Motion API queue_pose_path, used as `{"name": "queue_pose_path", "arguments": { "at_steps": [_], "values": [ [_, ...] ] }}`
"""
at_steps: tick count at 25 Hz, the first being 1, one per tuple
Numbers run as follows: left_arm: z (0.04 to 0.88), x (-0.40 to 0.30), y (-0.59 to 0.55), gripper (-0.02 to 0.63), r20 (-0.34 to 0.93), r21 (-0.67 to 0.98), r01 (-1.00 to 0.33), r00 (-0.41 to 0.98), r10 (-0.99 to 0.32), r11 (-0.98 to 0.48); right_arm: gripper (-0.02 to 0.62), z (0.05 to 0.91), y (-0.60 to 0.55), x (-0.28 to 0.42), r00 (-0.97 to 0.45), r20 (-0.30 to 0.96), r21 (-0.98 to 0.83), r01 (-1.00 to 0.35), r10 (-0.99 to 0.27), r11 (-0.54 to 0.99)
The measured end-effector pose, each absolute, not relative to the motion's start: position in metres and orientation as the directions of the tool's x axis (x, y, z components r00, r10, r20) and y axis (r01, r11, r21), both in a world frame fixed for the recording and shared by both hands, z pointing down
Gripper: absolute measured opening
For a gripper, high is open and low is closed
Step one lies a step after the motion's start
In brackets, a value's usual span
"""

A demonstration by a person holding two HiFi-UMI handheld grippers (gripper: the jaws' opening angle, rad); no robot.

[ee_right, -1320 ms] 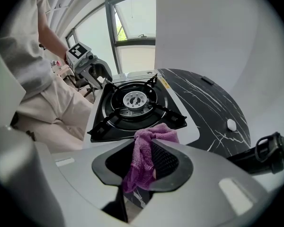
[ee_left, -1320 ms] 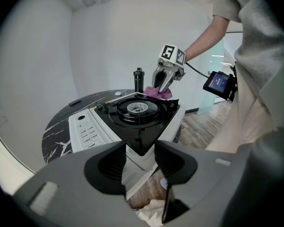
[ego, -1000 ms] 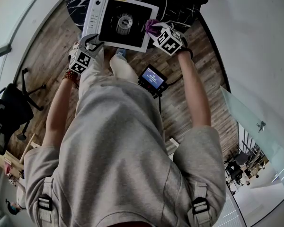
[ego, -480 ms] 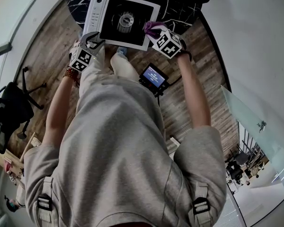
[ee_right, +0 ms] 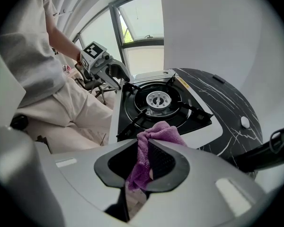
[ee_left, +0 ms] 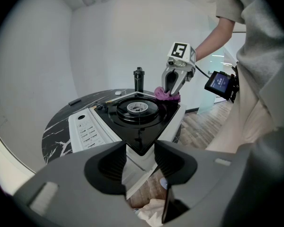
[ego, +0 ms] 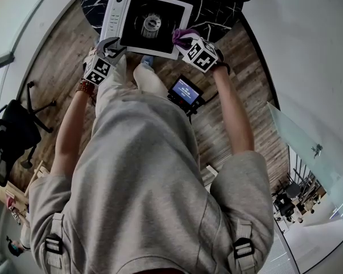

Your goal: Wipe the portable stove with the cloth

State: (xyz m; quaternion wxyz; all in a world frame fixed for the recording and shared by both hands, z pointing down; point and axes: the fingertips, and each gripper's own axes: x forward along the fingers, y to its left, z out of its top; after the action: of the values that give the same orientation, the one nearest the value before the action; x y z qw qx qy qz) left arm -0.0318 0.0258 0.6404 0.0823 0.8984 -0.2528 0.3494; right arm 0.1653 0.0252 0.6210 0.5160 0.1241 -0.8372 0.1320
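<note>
The portable stove point(ego: 150, 24) lies on the black marble table point(ego: 217, 4), close to the table's near edge, with its control strip point(ego: 115, 16) on the left side. The right gripper point(ee_right: 143, 161) is clenched on the purple cloth point(ee_right: 157, 134); its jaws have just been closing tighter, and a fold of the cloth stands up between the pads while the rest hangs below them. In the head view the cloth is at the near right corner of the stove, and from the left gripper view it seems to rest on the rim there, beside the black top plate. The left gripper point(ee_left: 139, 161) has its jaws about half apart, and the near left corner of the stove is between them. The white rim fills the gap, so I judge that this gripper clasps the corner to keep the stove from sliding. The step in hand, as I judge it, is the beginning of the wipe: the cloth is well gripped and set at one corner, but most of the top plate is not covered yet. The next move calls for pressing the cloth flat and drawing it along the plate toward the burner point(ee_right: 157, 99), going around the raised pan supports so that the cloth does not catch on them, while the left gripper holds firm.
</note>
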Motion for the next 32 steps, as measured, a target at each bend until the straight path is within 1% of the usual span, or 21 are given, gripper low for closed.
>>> {"name": "queue_pose_path", "arguments": {
  "at_steps": [14,16,18,20,23,25,26,27,28,30,32],
  "values": [
    [0.643,-0.033,0.027,0.158,0.678,-0.025,-0.515,0.621,-0.393,-0.857,0.074,0.618,0.058,0.155,-0.465,0.885,-0.158,-0.314,-0.007,0.936],
    [0.643,-0.032,0.027,0.158,0.681,-0.022,-0.516,0.62,-0.391,-0.856,0.085,0.615,0.059,0.155,-0.474,0.88,-0.122,-0.283,-0.028,0.951],
    [0.643,-0.032,0.028,0.158,0.686,-0.015,-0.516,0.618,-0.384,-0.856,0.117,0.611,0.056,0.155,-0.487,0.869,-0.027,-0.233,-0.093,0.972],
    [0.644,-0.032,0.028,0.158,0.688,-0.015,-0.515,0.617,-0.382,-0.857,0.169,0.608,0.049,0.156,-0.494,0.853,0.074,-0.211,-0.172,0.975],
    [0.643,-0.033,0.027,0.156,0.686,-0.018,-0.513,0.618,-0.384,-0.858,0.259,0.612,0.032,0.166,-0.459,0.848,0.157,-0.261,-0.265,0.953],
    [0.645,-0.033,0.028,0.156,0.688,-0.015,-0.513,0.618,-0.382,-0.858,0.308,0.621,0.023,0.174,-0.428,0.86,0.144,-0.319,-0.278,0.937],
    [0.645,-0.033,0.028,0.156,0.689,-0.015,-0.513,0.617,-0.381,-0.858,0.306,0.625,0.019,0.178,-0.419,0.867,0.121,-0.347,-0.27,0.93],
    [0.646,-0.033,0.028,0.156,0.689,-0.015,-0.513,0.617,-0.381,-0.858,0.286,0.629,0.017,0.18,-0.417,0.871,0.098,-0.369,-0.259,0.924],
    [0.646,-0.033,0.028,0.156,0.688,-0.015,-0.513,0.617,-0.381,-0.858,0.248,0.63,0.015,0.181,-0.418,0.874,0.078,-0.384,-0.249,0.92],
    [0.645,-0.033,0.028,0.155,0.69,-0.013,-0.515,0.616,-0.38,-0.857,0.205,0.631,0.014,0.18,-0.419,0.878,0.052,-0.393,-0.229,0.918],
    [0.645,-0.033,0.028,0.155,0.692,-0.012,-0.517,0.614,-0.38,-0.856,0.182,0.63,0.014,0.179,-0.413,0.886,0.038,-0.384,-0.208,0.922]
  ]
}}
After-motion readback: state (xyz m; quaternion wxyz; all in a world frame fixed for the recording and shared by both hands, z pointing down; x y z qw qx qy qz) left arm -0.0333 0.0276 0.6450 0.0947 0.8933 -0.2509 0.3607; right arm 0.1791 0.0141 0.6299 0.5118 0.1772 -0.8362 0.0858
